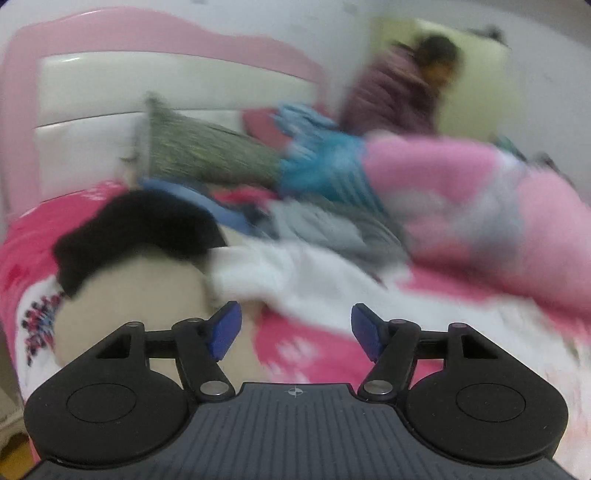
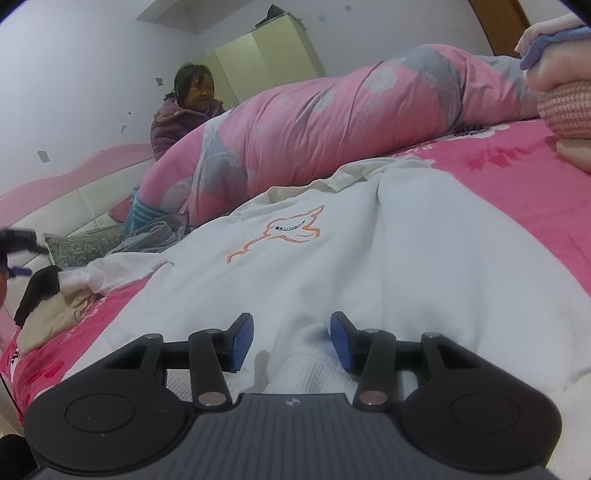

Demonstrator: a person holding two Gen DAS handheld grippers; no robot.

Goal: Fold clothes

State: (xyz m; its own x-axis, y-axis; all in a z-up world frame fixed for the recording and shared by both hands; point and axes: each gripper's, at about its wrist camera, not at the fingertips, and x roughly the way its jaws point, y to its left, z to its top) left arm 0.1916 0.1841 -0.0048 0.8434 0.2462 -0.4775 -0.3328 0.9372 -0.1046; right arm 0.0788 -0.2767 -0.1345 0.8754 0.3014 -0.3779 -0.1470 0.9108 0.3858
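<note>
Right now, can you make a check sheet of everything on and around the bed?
Surface: bed with pink flowered sheet.
Job's things: white sweatshirt spread flat, orange logo up; beige and black garment beside it.
Clutter: rolled pink quilt, clothes heap, green pillow.
Grippers: left gripper open, empty; right gripper open, astride the ribbed hem.
Cables: nothing seen.
Surroundings: seated person, wardrobe, pink headboard.

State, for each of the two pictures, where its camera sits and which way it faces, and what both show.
Left wrist: on the left gripper, facing across the bed toward the pink headboard; open fingers show.
Right wrist: on the right gripper, low over the white sweatshirt; open fingers show.
Shared: the sweatshirt, pink quilt, seated person.
</note>
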